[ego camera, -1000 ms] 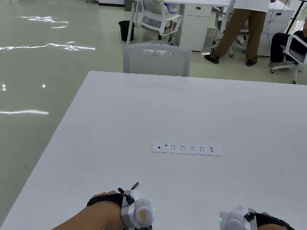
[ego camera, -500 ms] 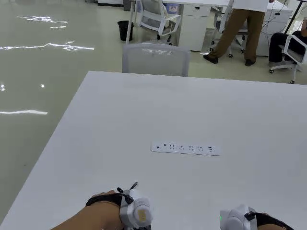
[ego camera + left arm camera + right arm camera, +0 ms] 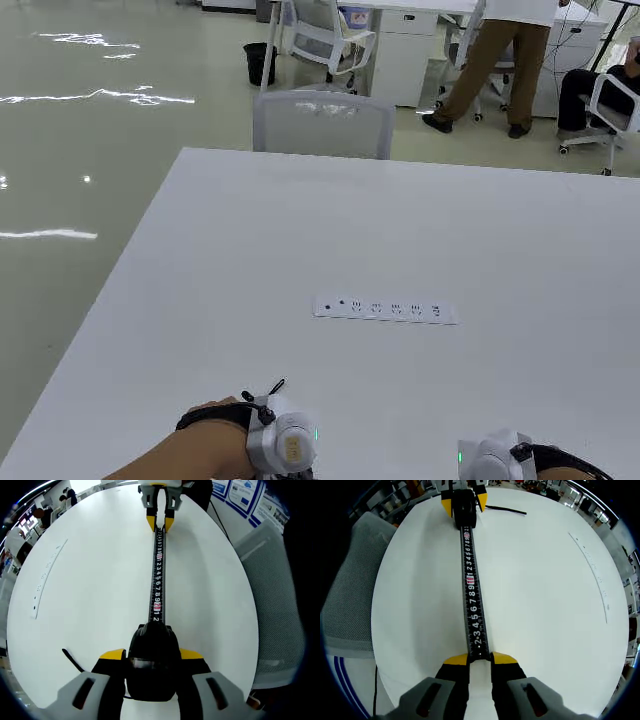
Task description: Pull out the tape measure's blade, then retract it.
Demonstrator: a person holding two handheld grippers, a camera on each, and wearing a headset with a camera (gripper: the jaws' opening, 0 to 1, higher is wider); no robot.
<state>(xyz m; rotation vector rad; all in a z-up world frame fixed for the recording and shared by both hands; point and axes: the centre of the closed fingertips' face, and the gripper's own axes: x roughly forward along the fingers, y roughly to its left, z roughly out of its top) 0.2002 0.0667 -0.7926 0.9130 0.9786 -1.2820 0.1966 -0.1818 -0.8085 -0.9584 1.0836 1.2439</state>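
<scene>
Left gripper (image 3: 152, 655) clamped on case (image 3: 151, 677), bottom centre. Blade (image 3: 157, 575) runs up frame to right gripper (image 3: 480, 658), jaws pinching blade tip.

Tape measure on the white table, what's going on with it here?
A person works with a pair of tongs in each hand. The left tongs are shut on the black tape measure, and the right tongs pinch the end of its blade. The blade is drawn out and runs straight between them over the white table. Whether it is going out or back in cannot be told. A power strip lies farther off.
</scene>
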